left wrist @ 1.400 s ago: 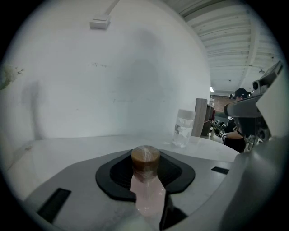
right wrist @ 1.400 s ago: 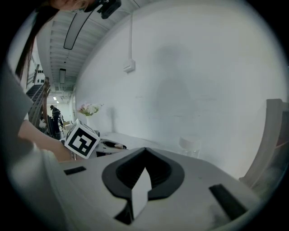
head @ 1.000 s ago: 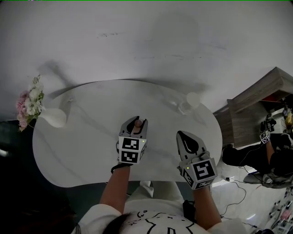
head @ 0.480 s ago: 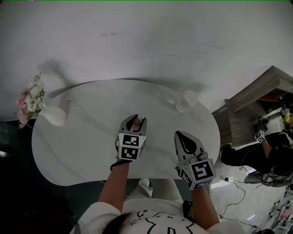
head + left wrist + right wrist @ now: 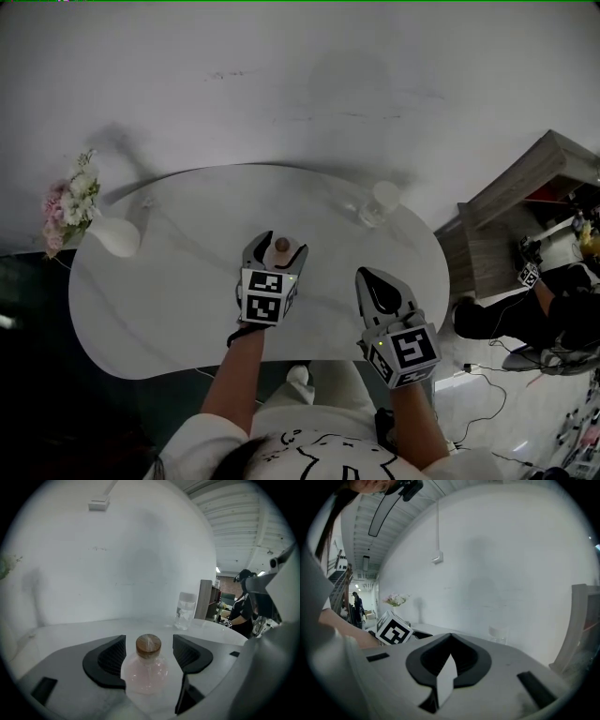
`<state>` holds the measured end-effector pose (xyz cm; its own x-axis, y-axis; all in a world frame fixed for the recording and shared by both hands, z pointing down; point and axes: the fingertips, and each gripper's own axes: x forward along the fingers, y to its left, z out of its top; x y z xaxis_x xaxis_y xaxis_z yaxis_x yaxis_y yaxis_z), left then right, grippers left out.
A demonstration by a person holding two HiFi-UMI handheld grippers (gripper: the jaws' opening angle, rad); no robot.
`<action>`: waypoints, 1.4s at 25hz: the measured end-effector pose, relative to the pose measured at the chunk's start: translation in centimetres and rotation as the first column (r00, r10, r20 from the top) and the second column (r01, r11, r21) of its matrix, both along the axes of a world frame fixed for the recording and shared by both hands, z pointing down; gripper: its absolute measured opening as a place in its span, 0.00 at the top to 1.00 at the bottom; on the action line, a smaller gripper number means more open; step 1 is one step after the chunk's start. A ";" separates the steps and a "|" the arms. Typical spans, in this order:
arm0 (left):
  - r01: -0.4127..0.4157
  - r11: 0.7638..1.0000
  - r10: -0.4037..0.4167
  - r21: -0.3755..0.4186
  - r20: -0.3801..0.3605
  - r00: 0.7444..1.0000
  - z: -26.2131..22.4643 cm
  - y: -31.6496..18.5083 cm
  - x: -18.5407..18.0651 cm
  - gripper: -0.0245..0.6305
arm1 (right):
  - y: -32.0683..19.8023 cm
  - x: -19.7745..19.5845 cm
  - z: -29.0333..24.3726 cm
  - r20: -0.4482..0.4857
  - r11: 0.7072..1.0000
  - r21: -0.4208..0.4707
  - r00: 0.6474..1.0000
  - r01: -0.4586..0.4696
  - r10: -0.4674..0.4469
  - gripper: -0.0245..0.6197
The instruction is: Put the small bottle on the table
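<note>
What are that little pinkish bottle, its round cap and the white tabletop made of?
Small bottle: clear glass or hard plastic, faintly pink; you see through it, but the look can't settle which. Cap: probably wood or cork, matte brown with pale streaks. Table: white, smooth, faint grey veins, so marble or a marble-look surface.

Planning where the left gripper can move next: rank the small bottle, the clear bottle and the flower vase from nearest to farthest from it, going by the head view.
1. The small bottle: between the opening jaws of the left gripper, standing on the table.
2. The clear bottle: ahead and to the right, near the far edge.
3. The flower vase: at the table's far left end.
</note>
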<state>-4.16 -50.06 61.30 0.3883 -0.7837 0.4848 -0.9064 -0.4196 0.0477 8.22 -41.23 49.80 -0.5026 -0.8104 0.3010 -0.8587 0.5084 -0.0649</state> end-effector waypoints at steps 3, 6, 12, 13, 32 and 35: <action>-0.003 1.000 0.003 0.021 0.000 1.000 -1.1 0.6 -0.2 0.47 | 0.8 -0.2 -0.7 0.002 1.000 0.016 1.000 -0.005 0.005 0.97; -0.009 0.999 0.009 0.042 0.002 1.000 -2.0 1.5 -0.5 0.47 | 1.9 -0.5 -1.3 0.005 0.999 0.031 1.000 -0.013 0.012 0.97; -0.004 0.997 0.004 0.074 -0.007 1.000 -3.8 3.9 -2.2 0.47 | 4.3 -1.4 -2.9 0.004 0.997 0.068 1.000 -0.025 0.024 0.97; -0.003 0.997 0.004 0.082 -0.009 1.000 -4.2 4.4 -2.5 0.47 | 4.8 -1.5 -3.2 0.003 0.997 0.073 1.000 -0.026 0.026 0.97; 0.025 0.972 -0.021 0.235 -0.019 1.000 -12.5 11.2 -9.4 0.47 | 10.5 -5.2 -8.4 -0.013 0.983 0.185 1.000 -0.013 0.016 0.97; 0.037 0.964 -0.031 0.263 -0.028 0.999 -14.0 11.6 -10.0 0.47 | 10.2 -5.0 -9.3 -0.014 0.980 0.199 1.000 -0.015 0.018 0.97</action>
